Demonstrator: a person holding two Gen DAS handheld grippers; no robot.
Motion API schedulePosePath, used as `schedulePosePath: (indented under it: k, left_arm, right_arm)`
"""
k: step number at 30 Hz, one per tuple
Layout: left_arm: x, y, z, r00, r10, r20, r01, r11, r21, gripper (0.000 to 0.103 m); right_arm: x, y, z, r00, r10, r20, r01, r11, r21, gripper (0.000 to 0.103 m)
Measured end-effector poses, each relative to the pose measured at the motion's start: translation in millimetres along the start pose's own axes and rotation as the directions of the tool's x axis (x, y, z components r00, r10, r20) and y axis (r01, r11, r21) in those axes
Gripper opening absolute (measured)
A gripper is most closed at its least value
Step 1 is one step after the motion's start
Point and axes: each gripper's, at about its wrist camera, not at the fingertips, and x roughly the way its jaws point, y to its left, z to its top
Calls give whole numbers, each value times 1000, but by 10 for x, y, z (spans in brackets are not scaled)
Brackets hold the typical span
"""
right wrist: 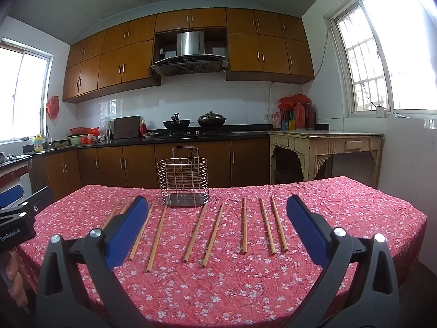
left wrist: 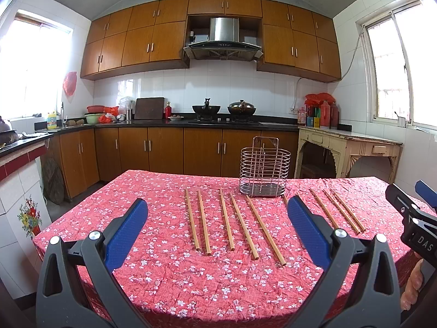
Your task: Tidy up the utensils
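Fingers of the left gripper (left wrist: pixel 217 228) are spread wide with nothing between the blue pads, and the right gripper (right wrist: pixel 217 228) is splayed and empty too, both hovering above the red floral tablecloth (left wrist: pixel 174 276). Slim wooden chopsticks (right wrist: pixel 213 235) lie flat and separate in a loose row on the cloth, in front of and to both sides of the rose-gold wire utensil caddy (right wrist: pixel 185 179). They look light, stiff and smooth — likely to roll or slip, so pinching one near mid-length seems safest. Through its wires the upright caddy appears empty, though its inner dividers — thin rods — make that hard to confirm.
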Motion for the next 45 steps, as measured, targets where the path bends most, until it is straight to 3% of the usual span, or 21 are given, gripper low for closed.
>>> schedulePosePath:
  k: [12, 17, 21, 22, 28, 33, 43, 45]
  left_arm:
    - [61, -12, -56, 1000, 11, -22, -11, 1000, -6, 101]
    - [258, 80, -151, 992, 94, -90, -96, 995, -21, 101]
    - [411, 197, -247, 980, 130, -151, -136, 990, -28, 101]
    - [452, 242, -262, 977, 130, -169, -138, 990, -33, 101]
    - [724, 462, -396, 953, 128, -274, -150, 987, -59, 101]
    - [867, 556, -486, 938, 130, -321, -157, 986, -61, 97]
    - [1031, 649, -605, 918, 114, -379, -151, 986, -70, 84]
    - [1065, 643, -621, 915, 109, -389, -147, 987, -69, 81]
  right_arm:
    - [71, -71, -39, 1000, -11, -21, 11, 1000, 17, 99]
    - [340, -297, -160, 993, -61, -105, 66, 997, 45, 99]
    - [629, -552, -322, 973, -125, -194, 138, 989, 59, 98]
    - [718, -633, -362, 965, -140, -223, 158, 985, 66, 96]
    - [1274, -1033, -660, 893, -166, -419, 229, 968, 105, 59]
    - [1561, -1149, -864, 850, -156, -503, 245, 963, 116, 34]
    - [1812, -1152, -931, 821, -163, -547, 248, 965, 84, 19]
    - [1808, -1154, -925, 817, -175, -550, 258, 963, 76, 12]
